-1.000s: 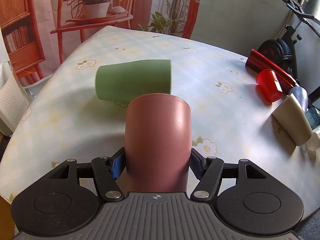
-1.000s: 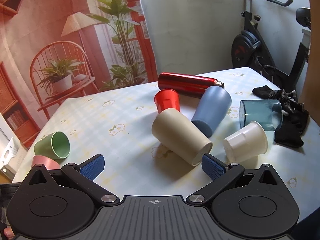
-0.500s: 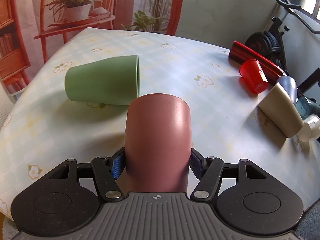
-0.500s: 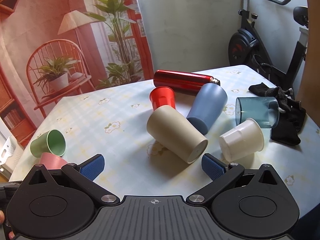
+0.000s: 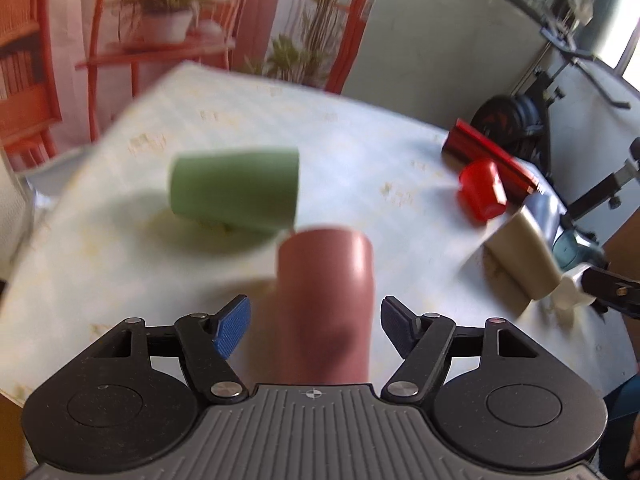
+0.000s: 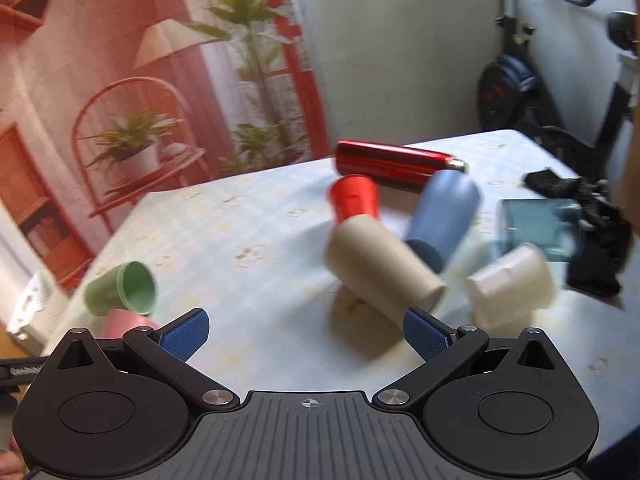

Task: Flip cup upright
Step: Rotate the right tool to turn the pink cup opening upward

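Here the left claw [image 5: 315, 326] stands spread, clear of the pink cup [image 5: 325, 304] between its pads, while the right claw [image 6: 306, 334] gapes over the table [image 6: 256, 248].

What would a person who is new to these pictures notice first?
First comes the pink cup, which fills the middle of the left wrist view between the open left tongs, whose blue pads stand clear of it. Just behind it a green cup lies on its side. In the right wrist view, a cluster of tipped cups around a beige cup lies on the flowered table, beyond the open right tongs.
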Demonstrator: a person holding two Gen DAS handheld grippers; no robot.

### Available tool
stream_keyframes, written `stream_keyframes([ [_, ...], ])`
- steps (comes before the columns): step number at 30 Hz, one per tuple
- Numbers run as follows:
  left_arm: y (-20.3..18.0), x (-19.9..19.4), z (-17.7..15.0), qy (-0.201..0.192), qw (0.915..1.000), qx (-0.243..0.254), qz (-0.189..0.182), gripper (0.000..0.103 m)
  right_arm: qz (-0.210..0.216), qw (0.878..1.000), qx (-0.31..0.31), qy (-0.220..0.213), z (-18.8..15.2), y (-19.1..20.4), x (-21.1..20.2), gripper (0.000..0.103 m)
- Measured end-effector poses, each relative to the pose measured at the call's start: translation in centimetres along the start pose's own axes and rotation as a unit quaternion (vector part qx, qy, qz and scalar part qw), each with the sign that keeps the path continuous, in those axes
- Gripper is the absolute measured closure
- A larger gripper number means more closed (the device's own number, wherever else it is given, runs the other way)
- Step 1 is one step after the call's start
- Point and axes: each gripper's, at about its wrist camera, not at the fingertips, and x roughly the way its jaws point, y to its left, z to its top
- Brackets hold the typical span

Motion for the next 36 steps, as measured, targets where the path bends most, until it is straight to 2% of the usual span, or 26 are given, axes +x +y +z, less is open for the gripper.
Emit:
stream_keyframes([
  [9, 4.0, -4.3, 0.8, -0.075, 0.995, 0.013, 0.064, 0.028, 0.071, 0.994, -0.07, 0.049, 1.2, 6.6, 4.6, 0.0],
  [12, 5.4, -4.9, 0.6, -0.086, 0.9925, 0.009, 0.086, 0.028, 0.088, 0.99, -0.083, 0.078, 1.1, 9.1, 6.8, 0.0],
  [19, 9.5, -6.1, 0.4, -0.096, 0.9882, -0.031, 0.115, 0.028, 0.094, 0.981, -0.123, 0.12, 0.4, 14.1, 10.6, 0.001],
  [29, 12.2, -6.4, 0.1, -0.097, 0.9852, -0.069, 0.123, 0.028, 0.123, 0.966, -0.09, 0.209, -0.1, 14.9, 14.2, 0.004],
  [31, 12.3, -6.4, -0.1, -0.095, 0.9855, -0.069, 0.122, 0.028, 0.13, 0.96, -0.093, 0.229, -0.1, 15.0, 15.1, 0.01],
  [33, 12.3, -6.4, -0.2, -0.094, 0.986, -0.07, 0.119, 0.028, 0.135, 0.956, -0.094, 0.244, -0.2, 15.1, 15.6, 0.011],
  [36, 12.2, -6.4, -0.3, -0.092, 0.9865, -0.07, 0.116, 0.028, 0.14, 0.953, -0.091, 0.252, -0.3, 15.0, 16.1, 0.018],
])
